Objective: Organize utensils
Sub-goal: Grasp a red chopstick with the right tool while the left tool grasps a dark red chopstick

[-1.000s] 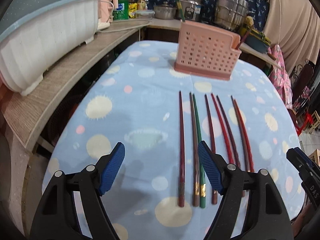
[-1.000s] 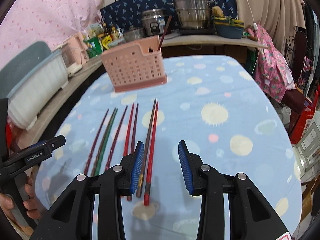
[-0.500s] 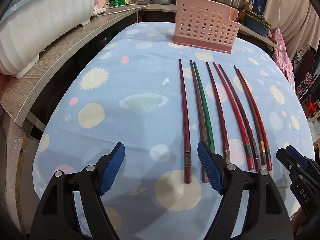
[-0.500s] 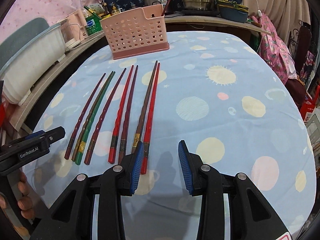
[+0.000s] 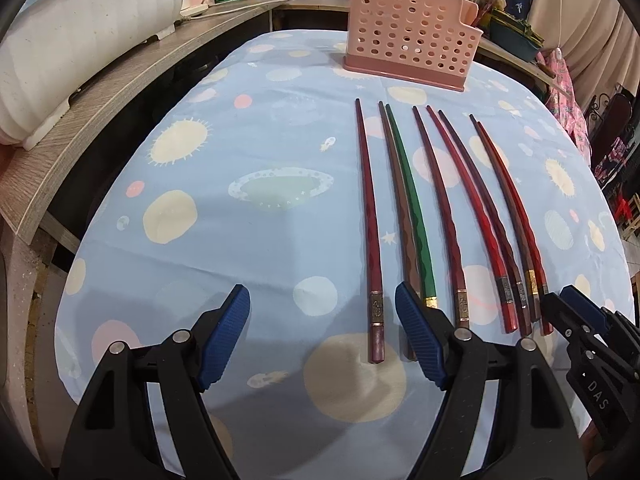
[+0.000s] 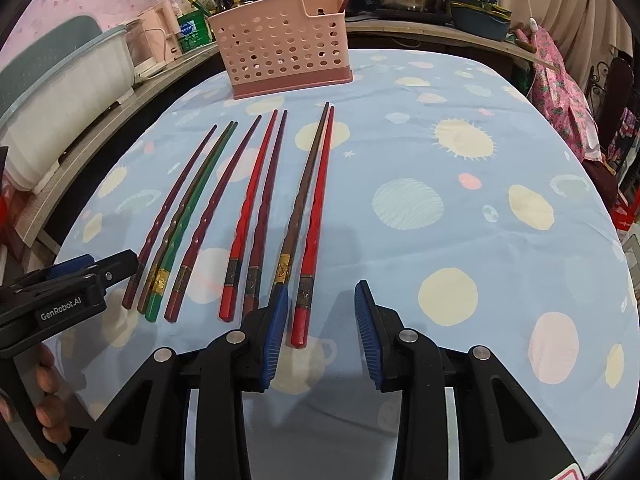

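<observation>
Left wrist view: the left hand-held gripper (image 5: pixel 322 330) gapes empty above the near ends of eight chopsticks (image 5: pixel 408 196) lying side by side on the worktop (image 5: pixel 240 140), before the pink basket (image 5: pixel 408 36). Right wrist view: the right hand-held gripper (image 6: pixel 322 330) hovers, jaws parted, at the rightmost red chopstick (image 6: pixel 314 224).

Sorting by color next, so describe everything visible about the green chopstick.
The green chopstick is one slim tapered stick, glossy like lacquer, wavy-faceted toward its thick end with a gold band there. It lies flat on the tablecloth, third from the left in the row, pressed against a brown chopstick, tip toward the pink basket.
</observation>
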`<state>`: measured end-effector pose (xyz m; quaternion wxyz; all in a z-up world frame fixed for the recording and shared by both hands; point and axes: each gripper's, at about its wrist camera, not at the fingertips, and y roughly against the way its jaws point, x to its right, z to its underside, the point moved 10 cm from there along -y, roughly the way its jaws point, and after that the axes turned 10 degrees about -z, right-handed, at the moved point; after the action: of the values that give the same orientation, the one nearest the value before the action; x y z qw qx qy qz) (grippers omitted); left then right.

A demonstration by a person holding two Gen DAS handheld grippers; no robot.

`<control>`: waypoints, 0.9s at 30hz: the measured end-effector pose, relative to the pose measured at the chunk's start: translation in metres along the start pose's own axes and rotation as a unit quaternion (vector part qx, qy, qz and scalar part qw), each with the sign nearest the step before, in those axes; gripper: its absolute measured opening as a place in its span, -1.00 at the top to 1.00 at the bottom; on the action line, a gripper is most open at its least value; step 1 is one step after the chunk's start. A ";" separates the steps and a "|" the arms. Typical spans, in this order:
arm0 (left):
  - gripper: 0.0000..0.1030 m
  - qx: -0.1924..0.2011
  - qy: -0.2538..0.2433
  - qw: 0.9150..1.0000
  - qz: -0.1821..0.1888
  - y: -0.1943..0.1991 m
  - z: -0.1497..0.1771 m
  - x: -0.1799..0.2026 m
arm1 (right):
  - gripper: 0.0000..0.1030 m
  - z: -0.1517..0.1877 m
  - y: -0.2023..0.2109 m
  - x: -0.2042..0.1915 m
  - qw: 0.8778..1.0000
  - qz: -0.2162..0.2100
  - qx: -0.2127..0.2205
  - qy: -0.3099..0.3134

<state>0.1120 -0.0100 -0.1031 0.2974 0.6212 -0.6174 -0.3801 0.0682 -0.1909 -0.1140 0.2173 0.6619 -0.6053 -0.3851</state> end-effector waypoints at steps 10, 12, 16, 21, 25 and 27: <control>-0.38 -0.006 -0.009 1.000 -0.008 -0.008 0.005 0.002 | 0.60 -0.003 -0.003 0.003 1.000 0.011 0.002 0.008; -0.38 -0.006 -0.010 1.000 -0.009 -0.009 0.006 0.002 | 0.67 -0.004 -0.003 0.006 1.000 0.014 0.003 0.007; -0.31 -0.003 -0.010 1.000 -0.011 -0.009 0.006 0.001 | 0.80 -0.006 -0.004 0.010 1.000 0.015 0.004 0.003; -0.07 -0.001 -0.008 1.000 -0.006 -0.008 0.004 0.001 | 0.87 -0.006 -0.004 0.012 1.000 0.013 0.005 -0.001; 0.14 -0.001 -0.005 1.000 -0.001 -0.008 0.003 0.000 | 0.87 -0.006 -0.004 0.012 1.000 0.014 0.005 -0.001; 0.31 -0.001 -0.002 1.000 0.003 -0.007 0.002 -0.001 | 0.87 -0.007 -0.004 0.012 1.000 0.017 0.005 -0.001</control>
<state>0.1139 -0.0084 -0.1101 0.2976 0.6185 -0.6196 -0.3808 0.0756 -0.2026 -0.1159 0.2202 0.6525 -0.6181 -0.3791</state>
